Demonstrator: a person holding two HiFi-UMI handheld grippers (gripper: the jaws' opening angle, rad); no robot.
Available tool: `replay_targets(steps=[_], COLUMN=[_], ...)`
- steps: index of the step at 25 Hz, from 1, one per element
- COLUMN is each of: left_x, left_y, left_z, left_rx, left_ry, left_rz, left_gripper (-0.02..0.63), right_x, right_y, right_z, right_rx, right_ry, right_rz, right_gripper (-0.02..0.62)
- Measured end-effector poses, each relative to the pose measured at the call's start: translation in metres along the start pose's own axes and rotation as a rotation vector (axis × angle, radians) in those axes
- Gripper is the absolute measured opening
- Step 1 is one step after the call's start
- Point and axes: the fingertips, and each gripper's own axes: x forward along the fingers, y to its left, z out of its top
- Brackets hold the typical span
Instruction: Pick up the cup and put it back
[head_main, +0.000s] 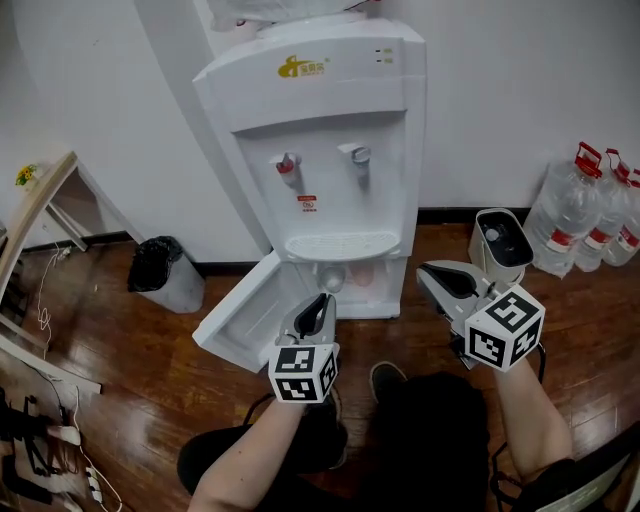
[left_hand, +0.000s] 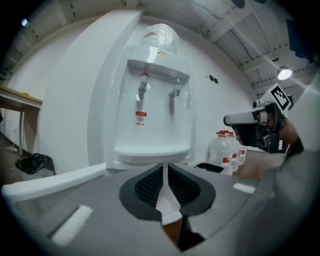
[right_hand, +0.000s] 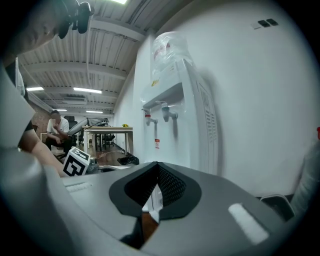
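Approaching the cabinet, learner asks: where is the cup, and how should the reach be made?

Instructor: What appears to be the cup (head_main: 333, 279) stands inside the lower compartment of the water dispenser (head_main: 320, 150), below the drip tray (head_main: 342, 246). The cabinet door (head_main: 235, 322) hangs open to the left. The left gripper (head_main: 321, 306) is nearest, in line with the opening but short of it. It should go in low and level, clear of the door edge, and spread wider than the cup before closing on its wall. The grip should be gentle, since a light cup may tip or crush.

Learner: And the claws?

Instructor: The left jaws stand a narrow slit apart, with nothing between them, and touch nothing. The right gripper (head_main: 438, 274), off to the side, shows the same — a thin gap, empty.
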Motion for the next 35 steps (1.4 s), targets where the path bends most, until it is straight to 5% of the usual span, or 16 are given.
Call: replay_targets(steps=[11, 20, 35], left_x=[0.061, 0.114, 0.169], left_y=[-0.002, -0.013, 0.003], left_z=[-0.087, -0.149, -0.197], left_rx=[-0.024, -0.012, -0.009], left_ry=[0.029, 0.063, 0.161], left_rz=[0.127, 0.011, -0.067], left_gripper=[0.061, 0.089, 0.152], right_x=[0.007, 0.027, 0.031], right_y=[-0.029, -0.039, -0.042], right_z=[-0.069, -0.119, -0.125], right_rx=[0.09, 0.115, 0.127], right_ry=[0.027, 0.028, 0.006], right_rz=[-0.018, -0.019, 0.0], right_gripper=[0.003, 0.003, 0.003])
